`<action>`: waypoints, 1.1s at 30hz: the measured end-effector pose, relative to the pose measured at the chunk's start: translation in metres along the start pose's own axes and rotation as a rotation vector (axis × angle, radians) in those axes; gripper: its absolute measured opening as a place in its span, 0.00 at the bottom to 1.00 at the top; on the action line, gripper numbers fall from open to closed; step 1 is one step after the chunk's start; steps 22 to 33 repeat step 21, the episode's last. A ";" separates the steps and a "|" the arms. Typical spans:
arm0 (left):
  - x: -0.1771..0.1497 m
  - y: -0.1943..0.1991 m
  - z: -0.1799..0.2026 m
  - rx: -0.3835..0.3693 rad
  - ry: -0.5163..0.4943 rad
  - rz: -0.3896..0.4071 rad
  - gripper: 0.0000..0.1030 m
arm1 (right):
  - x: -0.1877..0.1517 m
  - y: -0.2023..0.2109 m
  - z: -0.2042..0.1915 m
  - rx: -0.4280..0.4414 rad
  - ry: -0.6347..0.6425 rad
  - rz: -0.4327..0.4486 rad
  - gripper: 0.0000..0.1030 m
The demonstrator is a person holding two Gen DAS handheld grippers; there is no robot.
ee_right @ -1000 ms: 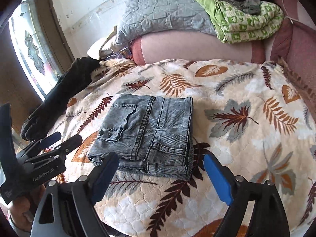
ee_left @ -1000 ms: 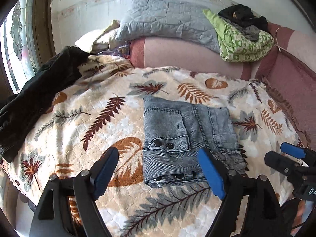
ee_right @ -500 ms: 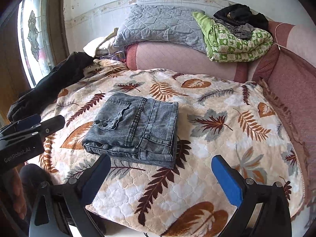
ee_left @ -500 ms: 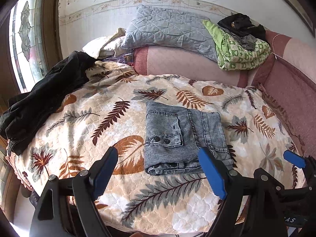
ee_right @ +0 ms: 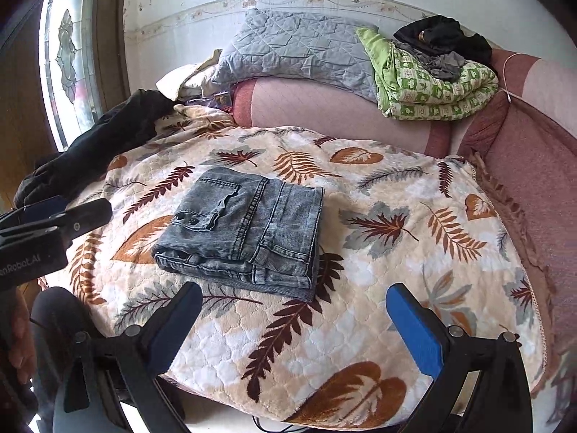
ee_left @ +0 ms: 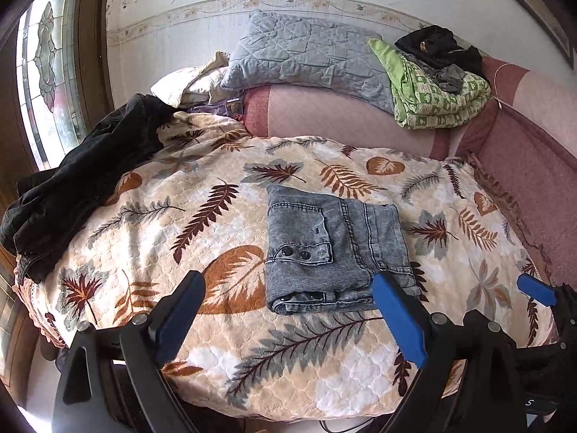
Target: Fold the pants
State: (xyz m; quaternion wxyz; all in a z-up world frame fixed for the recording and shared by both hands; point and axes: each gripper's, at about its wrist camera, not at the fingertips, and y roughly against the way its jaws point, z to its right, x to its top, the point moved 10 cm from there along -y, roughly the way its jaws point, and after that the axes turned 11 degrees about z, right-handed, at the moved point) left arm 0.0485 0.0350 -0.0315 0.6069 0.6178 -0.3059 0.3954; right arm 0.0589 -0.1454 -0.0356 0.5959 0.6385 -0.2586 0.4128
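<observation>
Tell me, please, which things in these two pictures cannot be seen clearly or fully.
- Underside and inner layers of the folded jeans: both views, hidden by the top layer.
- Small item beside the cream pillow: both views, too small to identify.
- Black garment: right wrist view, partly covered by the left gripper, whose jaws are opening.
- Near edge of the leaf blanket: both views, cut off behind the gripper fingers.

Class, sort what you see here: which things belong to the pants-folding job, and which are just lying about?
Job:
- folded grey jeans
- leaf-print blanket under them

Lying about:
- black jacket
- grey quilted pillow
- green patterned quilt
- black clothes on the quilt
</observation>
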 end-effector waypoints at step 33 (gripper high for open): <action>0.002 -0.007 0.015 -0.076 0.019 -0.030 0.95 | -0.003 -0.003 0.000 0.007 -0.003 -0.005 1.00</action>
